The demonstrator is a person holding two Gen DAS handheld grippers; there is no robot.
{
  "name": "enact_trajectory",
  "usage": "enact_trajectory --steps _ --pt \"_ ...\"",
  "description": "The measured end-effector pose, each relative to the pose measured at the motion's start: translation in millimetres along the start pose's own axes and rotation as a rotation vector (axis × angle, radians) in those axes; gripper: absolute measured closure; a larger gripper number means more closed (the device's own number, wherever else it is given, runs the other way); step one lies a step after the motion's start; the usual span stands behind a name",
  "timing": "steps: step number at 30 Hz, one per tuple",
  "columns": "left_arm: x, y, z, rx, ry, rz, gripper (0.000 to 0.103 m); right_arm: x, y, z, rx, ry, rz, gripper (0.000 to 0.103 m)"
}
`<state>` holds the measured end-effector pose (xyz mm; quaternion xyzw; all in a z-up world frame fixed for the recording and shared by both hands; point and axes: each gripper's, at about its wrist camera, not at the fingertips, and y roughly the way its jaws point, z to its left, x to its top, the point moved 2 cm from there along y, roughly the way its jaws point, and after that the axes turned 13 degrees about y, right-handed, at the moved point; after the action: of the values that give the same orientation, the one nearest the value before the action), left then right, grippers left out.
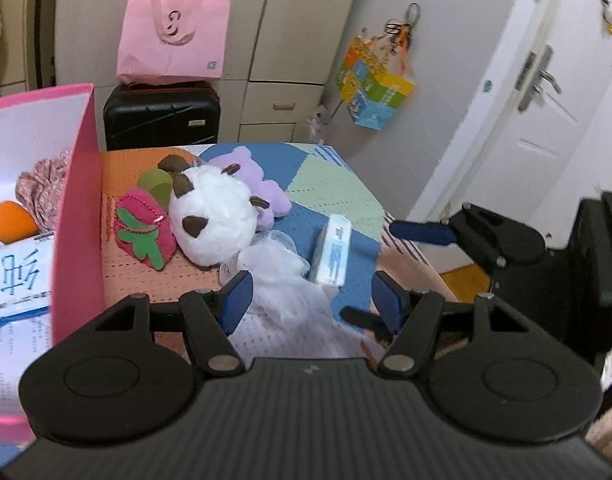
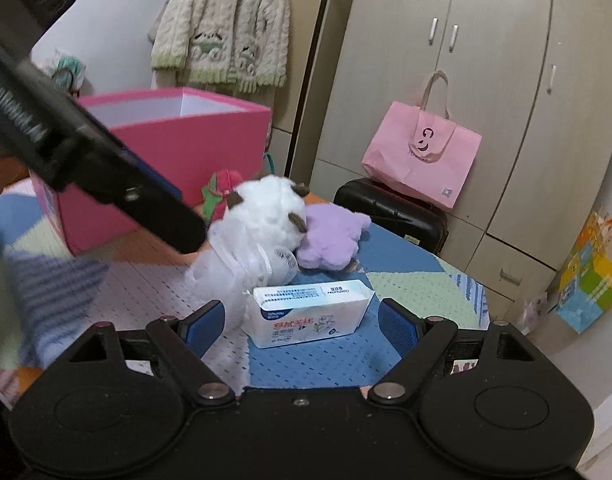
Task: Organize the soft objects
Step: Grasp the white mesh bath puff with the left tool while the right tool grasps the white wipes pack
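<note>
On the patchwork mat (image 1: 329, 184) lie a white plush ball with brown horns (image 1: 214, 220), a purple plush (image 1: 262, 188), a red strawberry plush (image 1: 144, 236), a green piece (image 1: 156, 184), a white mesh bath puff (image 1: 278, 264) and a white tissue pack (image 1: 333, 252). My left gripper (image 1: 311, 300) is open, its fingers either side of the puff. My right gripper (image 2: 302, 326) is open, straddling the tissue pack (image 2: 306, 312); it also shows in the left wrist view (image 1: 385, 272). The pink box (image 1: 76, 216) holds an orange ball (image 1: 12, 222) and pink fabric (image 1: 44, 190).
A black suitcase (image 1: 162, 118) with a pink tote bag (image 1: 174, 40) stands beyond the mat, in front of wardrobes. A white door (image 1: 537, 92) is at the right. The left gripper's black body (image 2: 86, 160) crosses the right wrist view. A knit cardigan (image 2: 222, 24) hangs behind the box.
</note>
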<state>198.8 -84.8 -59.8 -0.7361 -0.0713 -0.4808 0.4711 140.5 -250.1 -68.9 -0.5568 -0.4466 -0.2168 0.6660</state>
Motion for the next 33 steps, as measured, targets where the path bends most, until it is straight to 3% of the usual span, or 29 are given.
enact_trajectory --steps 4,11,16,27,33 --pt "2.9 28.0 3.8 0.076 -0.022 0.011 0.038 -2.2 17.2 -4.7 -0.003 -0.005 0.015 0.016" --pt "-3.7 57.0 16.4 0.064 -0.104 0.03 0.038 -4.6 37.7 -10.1 0.03 -0.007 0.045 0.011" --pt "-9.1 61.0 11.3 0.102 -0.075 0.015 0.033 -4.7 45.0 -12.9 0.043 -0.016 0.051 0.009" --pt "-17.9 71.7 30.0 0.012 -0.248 0.002 0.024 -4.2 56.3 -18.4 0.086 0.017 0.072 0.009" --pt "-21.6 71.6 28.8 0.012 -0.239 -0.023 0.022 -4.5 56.8 -21.7 0.075 0.056 0.062 0.016"
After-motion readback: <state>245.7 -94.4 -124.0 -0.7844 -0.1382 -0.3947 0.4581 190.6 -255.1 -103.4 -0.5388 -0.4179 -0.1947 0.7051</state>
